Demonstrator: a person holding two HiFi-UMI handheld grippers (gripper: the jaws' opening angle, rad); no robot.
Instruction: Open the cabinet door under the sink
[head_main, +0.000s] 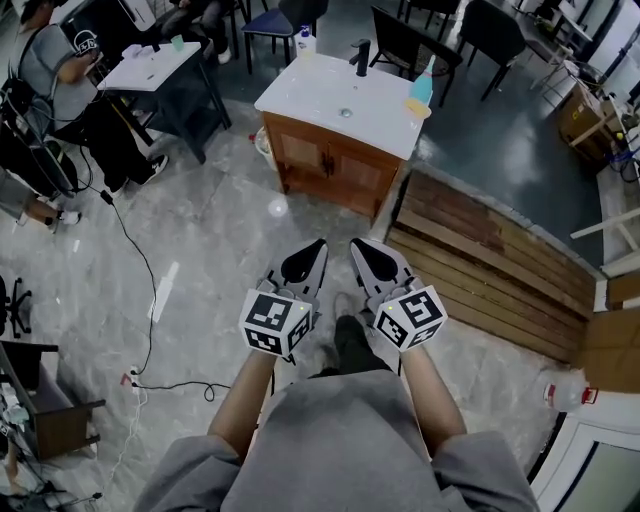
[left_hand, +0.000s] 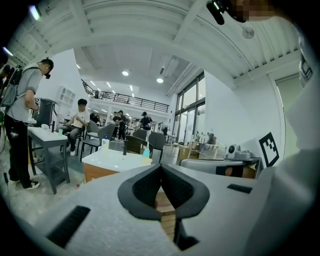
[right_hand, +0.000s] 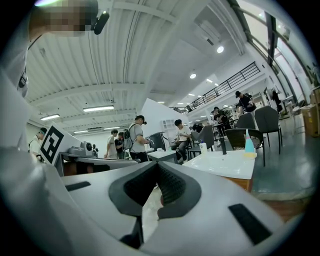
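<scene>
**Walk up first, then open the jaws at the door**

Both tools are pinched shut on nothing. The left gripper (head_main: 316, 250) and the right gripper (head_main: 358, 248) sit low in front of the person's body with their tips meeting, and each gripper view shows only the room past the pads. The cabinet (head_main: 330, 165) stands well apart from them, across the grey floor (head_main: 220, 240). It sits under a white sink (head_main: 345, 105) with a black tap (head_main: 361, 57) and a blue bottle (head_main: 421, 90). Its two wooden doors face the person and look closed.

To do this well, I would approach square to the front and keep off the wooden decking (head_main: 490, 260) on the right. One gripper's jaws should spread only once near a door handle. Then grip there and pull along the hinge's arc rather than straight back.
</scene>
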